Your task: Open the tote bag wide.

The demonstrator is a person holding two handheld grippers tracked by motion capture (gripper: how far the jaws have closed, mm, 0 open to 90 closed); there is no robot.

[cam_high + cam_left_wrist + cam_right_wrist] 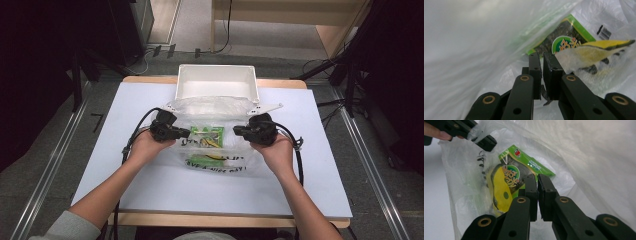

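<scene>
While you hold a gripper in each hand over the middle of the white table (150, 185), the clear plastic bag (212, 107) lies between them, its printed side facing you and its open top toward twelve o'clock, where it overlaps the near edge of the white bin (216, 82). Your left gripper (186, 133) sits at the bag's nine o'clock side with its jaws pointing toward three o'clock; in the left gripper view (541, 58) they stand all but closed, a thin fold of the bag's film pinched between them. Your right gripper (236, 131) mirrors it at the bag's three o'clock side, pointing toward nine o'clock; in the right gripper view (538, 178) its jaws are likewise nearly together on the bag's film. Inside the bag, the green snack packet (527, 165) lies flat, and the yellow packet (500, 190) rests against it at about its seven o'clock in the right gripper view. From above, both packets (207, 136) show between your two grippers, above a line of black lettering (216, 168) on the bag at six o'clock.
</scene>
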